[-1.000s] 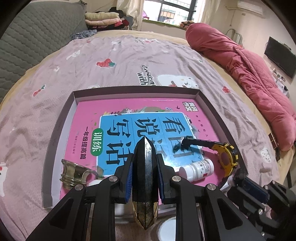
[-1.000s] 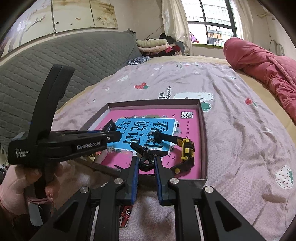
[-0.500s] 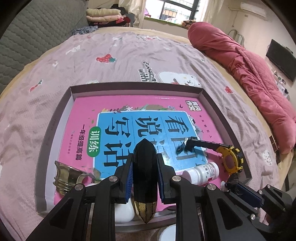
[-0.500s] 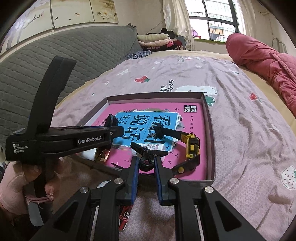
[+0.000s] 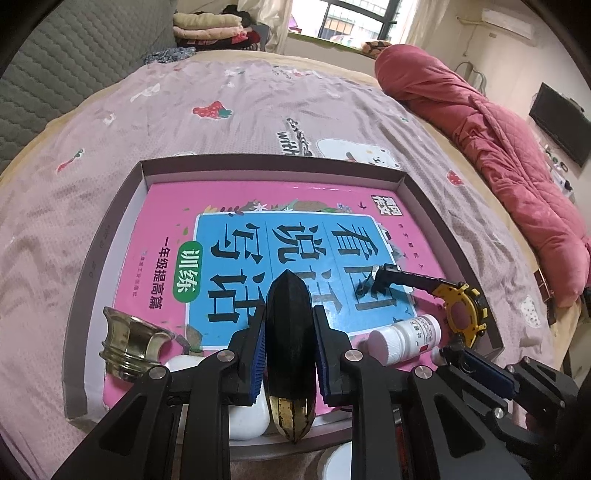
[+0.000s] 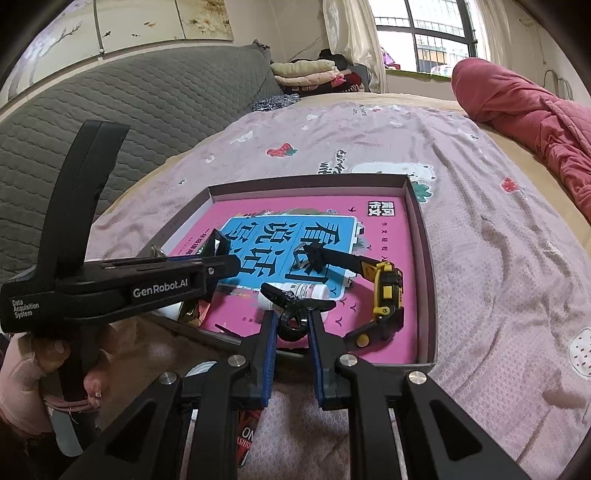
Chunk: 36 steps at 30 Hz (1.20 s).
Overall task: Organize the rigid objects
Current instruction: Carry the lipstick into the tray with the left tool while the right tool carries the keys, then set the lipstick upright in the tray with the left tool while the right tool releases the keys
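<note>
A red quilt (image 5: 517,147) lies heaped along the bed's right edge, on a mauve sheet (image 5: 221,140) printed with strawberries. Folded clothes (image 6: 314,72) are stacked at the far left corner beside the grey padded headboard (image 6: 166,96), below a window (image 6: 424,33).

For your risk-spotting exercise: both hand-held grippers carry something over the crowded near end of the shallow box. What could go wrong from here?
1. The left hand-held gripper holds a dark pointed crystal with a gold base above a white smooth stone; released here, it might land on the stone and roll.
2. The right hand-held gripper grips a black clip close to the white pill bottle and could knock it.
</note>
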Each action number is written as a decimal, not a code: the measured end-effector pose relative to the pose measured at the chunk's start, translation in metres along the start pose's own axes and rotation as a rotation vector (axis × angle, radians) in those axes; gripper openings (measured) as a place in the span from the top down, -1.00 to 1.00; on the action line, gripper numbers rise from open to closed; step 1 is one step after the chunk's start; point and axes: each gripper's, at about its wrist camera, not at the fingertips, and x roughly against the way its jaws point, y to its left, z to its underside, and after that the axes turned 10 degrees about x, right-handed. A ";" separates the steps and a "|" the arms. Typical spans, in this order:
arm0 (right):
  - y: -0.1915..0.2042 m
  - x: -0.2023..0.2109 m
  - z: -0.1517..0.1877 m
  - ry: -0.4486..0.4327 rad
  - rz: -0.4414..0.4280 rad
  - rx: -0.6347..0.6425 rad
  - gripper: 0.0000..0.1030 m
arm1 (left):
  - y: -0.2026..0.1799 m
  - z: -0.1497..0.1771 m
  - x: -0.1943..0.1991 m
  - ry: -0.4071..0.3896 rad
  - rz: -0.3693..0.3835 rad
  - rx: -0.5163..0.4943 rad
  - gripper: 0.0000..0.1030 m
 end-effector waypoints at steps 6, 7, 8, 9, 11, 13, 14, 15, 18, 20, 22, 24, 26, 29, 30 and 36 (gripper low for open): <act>-0.003 -0.004 -0.001 0.011 -0.021 -0.021 0.67 | 0.003 0.004 0.001 0.008 0.004 0.008 0.53; -0.004 -0.004 -0.001 0.013 -0.026 -0.028 0.67 | 0.004 0.005 0.002 0.007 0.007 0.011 0.53; -0.004 -0.004 -0.001 0.014 -0.029 -0.031 0.67 | 0.005 0.005 0.003 0.004 0.008 0.012 0.52; -0.005 -0.005 -0.001 0.016 -0.032 -0.035 0.67 | 0.006 0.005 0.004 0.003 0.008 0.013 0.51; -0.006 -0.005 -0.001 0.020 -0.037 -0.038 0.67 | 0.007 0.005 0.006 0.000 0.006 0.019 0.48; -0.006 -0.006 -0.002 0.025 -0.040 -0.040 0.67 | 0.008 0.005 0.008 0.001 0.009 0.023 0.46; -0.007 -0.006 -0.002 0.026 -0.042 -0.042 0.67 | 0.008 0.005 0.009 0.000 0.009 0.024 0.45; -0.007 -0.006 -0.002 0.026 -0.044 -0.045 0.67 | 0.008 0.005 0.010 0.000 0.008 0.024 0.44; -0.009 -0.006 -0.002 0.029 -0.050 -0.055 0.67 | 0.009 0.006 0.014 -0.005 0.006 0.025 0.42; -0.009 -0.006 -0.002 0.031 -0.053 -0.057 0.67 | 0.010 0.007 0.017 -0.011 0.008 0.028 0.42; -0.009 -0.006 -0.002 0.033 -0.053 -0.058 0.67 | 0.011 0.009 0.020 -0.013 0.009 0.029 0.41; -0.009 -0.005 -0.002 0.034 -0.055 -0.063 0.67 | 0.012 0.010 0.023 -0.016 0.008 0.028 0.41; -0.010 -0.005 -0.002 0.035 -0.058 -0.069 0.67 | 0.013 0.011 0.027 -0.020 0.009 0.031 0.41; -0.011 -0.005 -0.002 0.036 -0.059 -0.073 0.67 | 0.016 0.013 0.031 -0.020 0.013 0.038 0.41; -0.011 -0.004 -0.002 0.036 -0.059 -0.073 0.67 | 0.016 0.014 0.032 -0.020 0.012 0.037 0.41; -0.011 -0.004 -0.002 0.037 -0.057 -0.072 0.67 | 0.017 0.018 0.037 -0.018 0.007 0.032 0.41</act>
